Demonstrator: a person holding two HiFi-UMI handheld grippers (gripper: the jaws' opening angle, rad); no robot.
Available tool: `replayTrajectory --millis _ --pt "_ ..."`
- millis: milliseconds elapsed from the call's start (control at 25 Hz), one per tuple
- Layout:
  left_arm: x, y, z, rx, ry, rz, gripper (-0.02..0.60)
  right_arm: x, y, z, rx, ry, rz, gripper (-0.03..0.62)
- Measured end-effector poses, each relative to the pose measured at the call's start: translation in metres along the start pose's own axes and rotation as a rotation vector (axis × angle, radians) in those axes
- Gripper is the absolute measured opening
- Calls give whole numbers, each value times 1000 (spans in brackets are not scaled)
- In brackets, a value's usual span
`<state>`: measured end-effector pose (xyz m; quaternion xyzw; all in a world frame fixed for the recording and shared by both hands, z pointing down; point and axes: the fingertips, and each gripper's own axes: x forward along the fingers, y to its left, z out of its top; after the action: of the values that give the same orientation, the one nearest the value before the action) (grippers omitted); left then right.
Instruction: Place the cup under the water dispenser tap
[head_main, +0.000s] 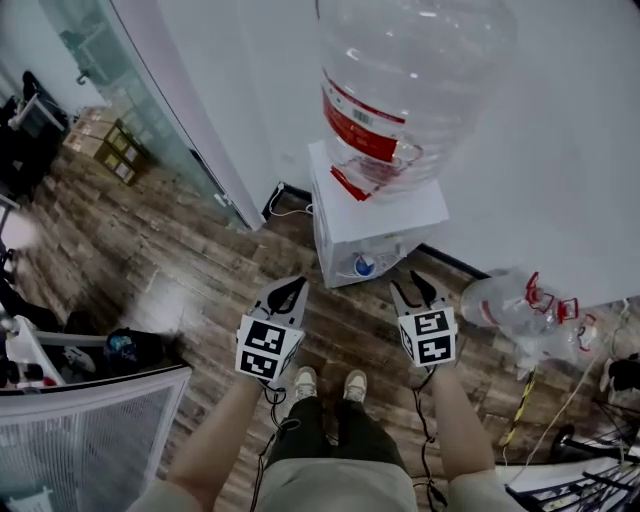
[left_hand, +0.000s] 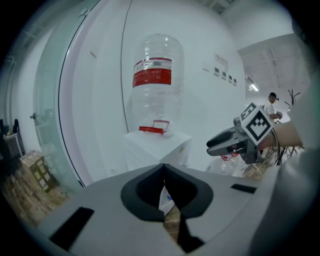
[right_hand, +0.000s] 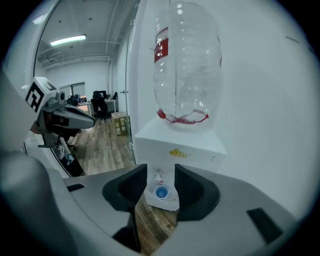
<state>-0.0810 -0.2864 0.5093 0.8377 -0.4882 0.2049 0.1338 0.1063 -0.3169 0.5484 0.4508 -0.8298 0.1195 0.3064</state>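
Observation:
The white water dispenser (head_main: 375, 215) stands against the wall with a large clear bottle (head_main: 400, 80) on top. A small blue cup (head_main: 364, 266) sits upright on the drip tray in its front recess, under the tap (right_hand: 158, 177). In the right gripper view the cup (right_hand: 161, 192) shows between the jaws but far beyond them. My right gripper (head_main: 408, 282) hovers in front of the dispenser, open, with nothing between its pads. My left gripper (head_main: 295, 284) is held beside it to the left, its jaws meeting at the tips and empty.
Empty clear bottles (head_main: 520, 300) lie on the wooden floor to the right of the dispenser, with cables nearby. A glass partition (head_main: 150, 110) and cardboard boxes (head_main: 110, 145) are at the left. A mesh chair back (head_main: 90, 430) is at lower left. The person's feet (head_main: 330, 385) are below the grippers.

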Motion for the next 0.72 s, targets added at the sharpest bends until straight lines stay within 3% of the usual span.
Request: replayTrajectory --millis 120,400,560,720 --pt "-13 -6 32 36 -42 -10 6 -34 0 32 -17 -66 -16 140" --pt "-56 -17 93 78 -124 -13 6 -115 9 101 -17 -229 -23 95" --pt "-85 -26 126 143 -169 1 6 -157 6 131 18 -298 -34 66" --pt "-117 -39 153 191 -217 -5 6 -198 5 155 -16 -353 -51 54"
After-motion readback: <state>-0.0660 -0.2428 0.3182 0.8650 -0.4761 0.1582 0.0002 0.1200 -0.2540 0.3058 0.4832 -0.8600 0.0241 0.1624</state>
